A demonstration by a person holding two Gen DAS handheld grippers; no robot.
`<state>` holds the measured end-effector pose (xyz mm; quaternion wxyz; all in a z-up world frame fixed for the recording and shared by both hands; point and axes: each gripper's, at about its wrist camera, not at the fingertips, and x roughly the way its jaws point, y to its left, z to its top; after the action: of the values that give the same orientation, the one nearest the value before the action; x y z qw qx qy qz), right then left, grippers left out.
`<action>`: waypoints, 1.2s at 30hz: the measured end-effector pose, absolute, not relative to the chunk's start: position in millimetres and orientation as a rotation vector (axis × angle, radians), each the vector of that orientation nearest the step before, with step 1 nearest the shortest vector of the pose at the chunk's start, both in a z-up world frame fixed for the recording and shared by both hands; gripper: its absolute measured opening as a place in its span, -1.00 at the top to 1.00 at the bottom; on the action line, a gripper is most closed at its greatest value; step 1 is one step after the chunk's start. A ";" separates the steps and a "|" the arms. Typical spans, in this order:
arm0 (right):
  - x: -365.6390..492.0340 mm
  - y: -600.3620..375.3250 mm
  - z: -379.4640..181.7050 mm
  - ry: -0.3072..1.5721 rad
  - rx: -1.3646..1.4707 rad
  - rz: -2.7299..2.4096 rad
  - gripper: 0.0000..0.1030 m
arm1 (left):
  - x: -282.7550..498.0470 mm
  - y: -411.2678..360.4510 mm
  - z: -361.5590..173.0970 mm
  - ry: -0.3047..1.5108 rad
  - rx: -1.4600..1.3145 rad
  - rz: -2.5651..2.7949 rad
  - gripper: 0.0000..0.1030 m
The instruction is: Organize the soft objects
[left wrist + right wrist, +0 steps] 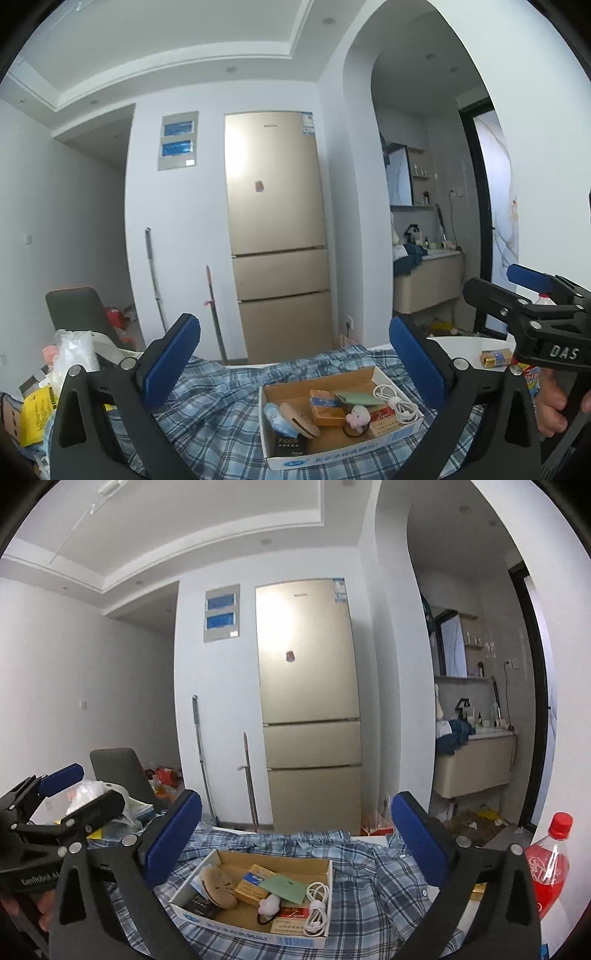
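Lying spread and rumpled across the desk (465, 341), at 6 o'clock in both wrist views, is the blue plaid shirt (221, 410), the soft item to be organized. Sitting on top of it is an open cardboard box (332, 454) holding small packets, a white cable (397, 400) and a little plush toy (357, 415).

Hovering level above the cloth, the left claw (295, 363) is standing fully released, blue pads wide apart, nothing between them. The right claw (297, 840) is likewise released and empty; it is showing at 3 o'clock in the left view, gripped by a hand (554, 404).

Judging the step: the box is pinning the shirt, so it probably needs lifting clear first, one claw to each short wall, kept level so the contents are not spilling.

Watching hazards: a red drink bottle (550, 864) is standing at 4 o'clock of the right view, near the shirt's edge; tugging cloth could be tipping it. Clutter is piling at 9 o'clock.
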<state>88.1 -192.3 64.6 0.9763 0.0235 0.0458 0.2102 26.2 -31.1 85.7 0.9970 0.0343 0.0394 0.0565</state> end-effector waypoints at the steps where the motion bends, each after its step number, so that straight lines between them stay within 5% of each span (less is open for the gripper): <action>1: 85.2 -192.2 63.7 0.086 0.047 0.429 -0.99 | 23.1 -31.9 85.0 0.073 0.070 0.112 -1.00; 36: 56.7 -189.7 -21.7 0.044 0.002 0.375 -0.99 | 5.7 -17.5 -7.8 0.112 0.008 0.060 -1.00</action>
<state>56.7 -189.7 -21.7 0.9822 0.0008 0.0219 0.1863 5.7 -17.5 -7.8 0.9980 0.0039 0.0557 0.0302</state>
